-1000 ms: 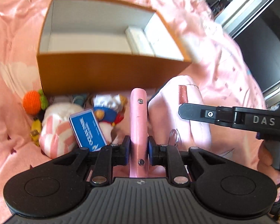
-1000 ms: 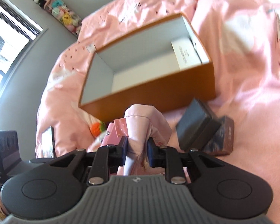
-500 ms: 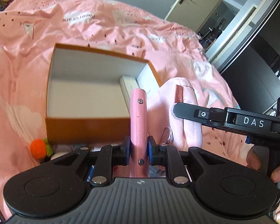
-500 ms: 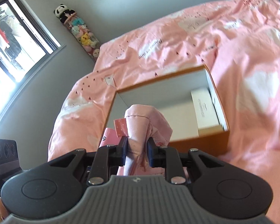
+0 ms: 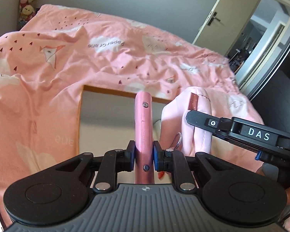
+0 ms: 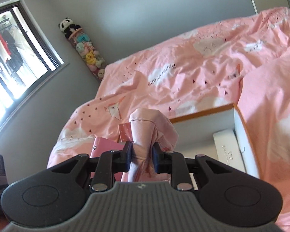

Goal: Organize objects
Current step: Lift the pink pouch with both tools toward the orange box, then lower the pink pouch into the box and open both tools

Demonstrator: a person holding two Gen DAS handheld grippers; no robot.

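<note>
1. Pink pouch sat held between both grippers, centre of both wrist views, above the open orange box.
2. Left gripper: jaws clenched on the pouch's stiff pink strap, which stood upright through the middle of the left wrist frame, two rivets visible on it.
3. Right gripper: jaws clamped on the padded, bunched pink fabric end of the pouch; a dotted red-pink tab stuck out just left of the fabric.
4. In the left wrist view the right gripper came in from the right edge, marked "DAS", with its tip pressed on the pouch body; a person's fingers showed below it at lower right.
5. A metal ring hung off the pouch between strap and body.
6. Box lay on the bed with the pink duvet, its white inside showing; a white flat carton lay inside, against its right wall in the right wrist frame.
7. Background: plush toy column against the grey wall, window upper left, door upper right in the left wrist view.
</note>
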